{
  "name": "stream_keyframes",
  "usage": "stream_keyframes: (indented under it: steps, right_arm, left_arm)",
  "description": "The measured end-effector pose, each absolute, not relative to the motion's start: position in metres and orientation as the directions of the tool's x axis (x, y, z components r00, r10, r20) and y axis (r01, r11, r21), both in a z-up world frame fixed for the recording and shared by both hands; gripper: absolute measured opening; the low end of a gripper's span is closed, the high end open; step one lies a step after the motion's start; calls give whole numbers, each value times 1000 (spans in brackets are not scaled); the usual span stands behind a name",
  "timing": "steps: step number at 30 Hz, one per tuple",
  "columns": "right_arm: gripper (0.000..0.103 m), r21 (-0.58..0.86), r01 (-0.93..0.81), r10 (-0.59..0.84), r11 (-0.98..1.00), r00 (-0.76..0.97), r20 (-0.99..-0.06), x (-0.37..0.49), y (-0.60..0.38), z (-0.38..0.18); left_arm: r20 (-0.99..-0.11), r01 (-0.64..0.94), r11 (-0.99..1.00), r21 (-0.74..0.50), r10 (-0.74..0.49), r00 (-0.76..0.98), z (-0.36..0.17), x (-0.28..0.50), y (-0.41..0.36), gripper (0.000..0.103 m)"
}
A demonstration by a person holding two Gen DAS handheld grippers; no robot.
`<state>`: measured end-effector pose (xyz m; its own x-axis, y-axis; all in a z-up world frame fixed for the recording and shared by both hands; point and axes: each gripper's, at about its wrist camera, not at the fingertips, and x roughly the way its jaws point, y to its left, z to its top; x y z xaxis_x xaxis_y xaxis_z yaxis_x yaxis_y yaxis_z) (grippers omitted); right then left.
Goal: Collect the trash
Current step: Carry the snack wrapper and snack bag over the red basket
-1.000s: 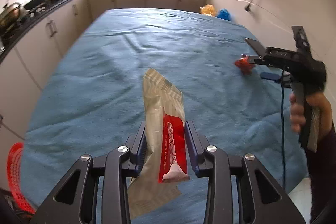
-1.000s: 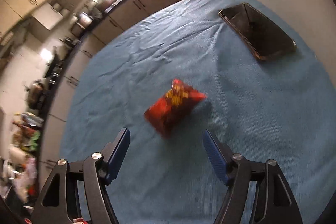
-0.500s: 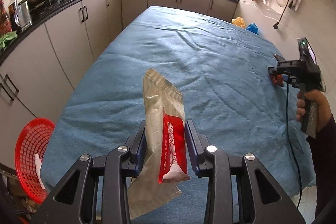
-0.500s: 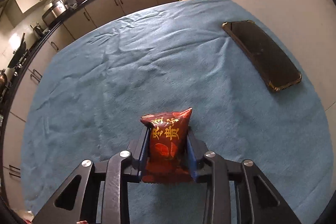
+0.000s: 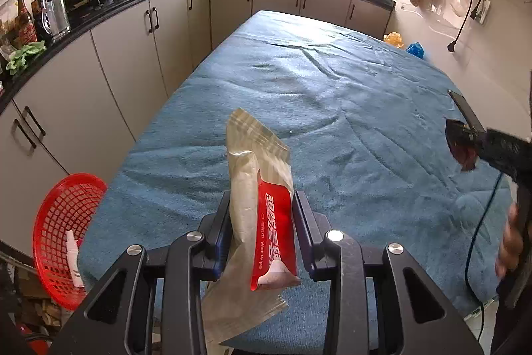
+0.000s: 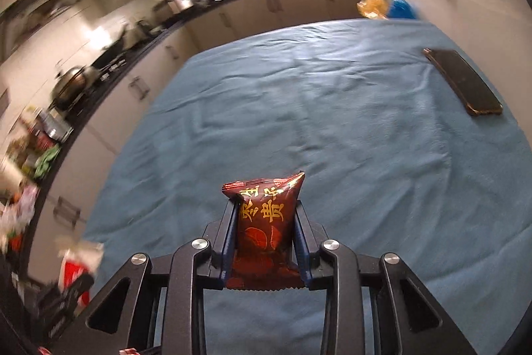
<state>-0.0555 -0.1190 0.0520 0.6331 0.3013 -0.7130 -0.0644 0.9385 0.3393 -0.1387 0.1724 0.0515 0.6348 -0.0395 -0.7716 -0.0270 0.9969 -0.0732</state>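
My left gripper (image 5: 261,222) is shut on a beige and red wet-wipe wrapper (image 5: 262,205), which stands upright above the near left part of the blue-covered table (image 5: 316,95). A red mesh basket (image 5: 63,232) sits on the floor at the lower left, with a small white tube inside. My right gripper (image 6: 264,232) is shut on a dark red snack packet (image 6: 264,218) with gold characters, lifted clear of the cloth. In the left wrist view that gripper (image 5: 465,148) shows blurred at the right edge, the red packet at its tip.
A dark phone (image 6: 464,82) lies on the cloth near the right wall. Yellow (image 5: 393,39) and blue (image 5: 415,49) bags sit at the table's far corner. Grey cabinets (image 5: 109,62) and a cluttered counter run along the left. A blue cable (image 5: 482,238) hangs from the right hand.
My right gripper closed on the red snack packet and lifted it off the cloth, swinging leftward. My left gripper carried the wrapper toward the table's left edge, bringing the red basket into view.
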Motion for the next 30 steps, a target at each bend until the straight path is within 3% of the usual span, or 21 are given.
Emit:
stream_keyframes:
  steps: [13, 30]
  right_arm:
    - [33, 285, -330, 435, 900, 630, -644, -118, -24, 59]
    - [33, 333, -413, 528, 848, 593, -608, -146, 18, 55]
  left_arm:
    - [-731, -84, 996, 3, 60, 679, 65, -161, 185, 34]
    - [-702, -176, 984, 39, 153, 696, 73, -186, 224, 34]
